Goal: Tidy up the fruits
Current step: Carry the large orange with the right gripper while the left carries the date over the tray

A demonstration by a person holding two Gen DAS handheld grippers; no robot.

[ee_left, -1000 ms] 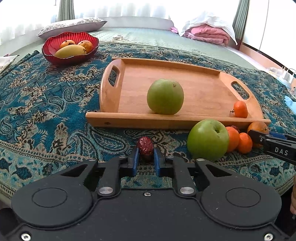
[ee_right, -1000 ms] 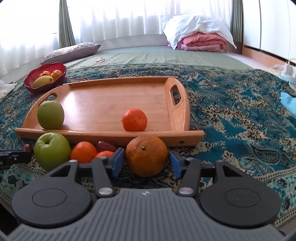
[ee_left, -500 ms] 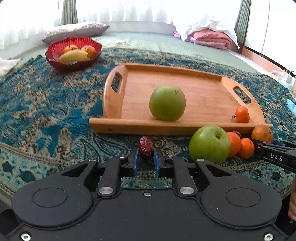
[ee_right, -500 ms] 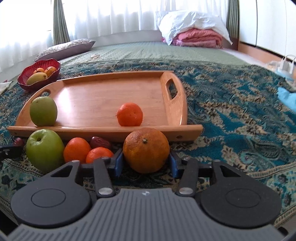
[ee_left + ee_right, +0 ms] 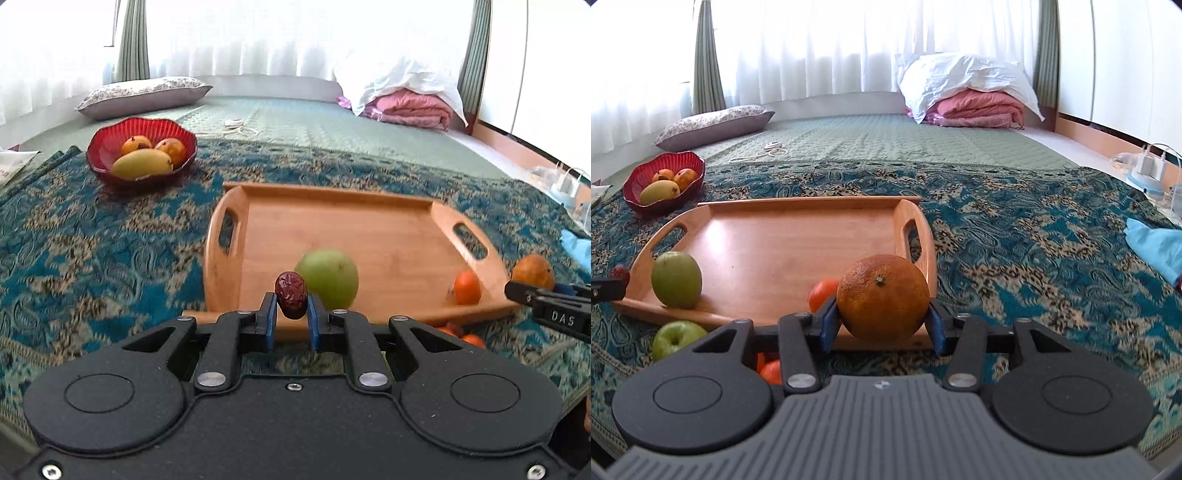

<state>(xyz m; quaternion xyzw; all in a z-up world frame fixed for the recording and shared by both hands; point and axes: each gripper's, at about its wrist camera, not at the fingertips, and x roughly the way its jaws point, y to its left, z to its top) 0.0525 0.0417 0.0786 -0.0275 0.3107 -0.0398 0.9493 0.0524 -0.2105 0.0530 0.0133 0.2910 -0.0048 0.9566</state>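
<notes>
A: What does the left gripper (image 5: 291,314) hold?
B: A red date (image 5: 291,294), pinched between its blue pads, above the tray's (image 5: 369,229) near rim.
A: And the right gripper (image 5: 882,325)?
B: Clamped on an orange (image 5: 882,297), held over the tray's right end.
A: What lies in the tray?
B: A green fruit (image 5: 676,279) and a tangerine (image 5: 467,287). A green apple (image 5: 674,338) sits on the cloth (image 5: 1015,240) before it.

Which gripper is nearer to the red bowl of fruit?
Left. The left gripper, shut on a red date, is on the red bowl side of the wooden tray. The right gripper, holding an orange, is at the tray's opposite end.
</notes>
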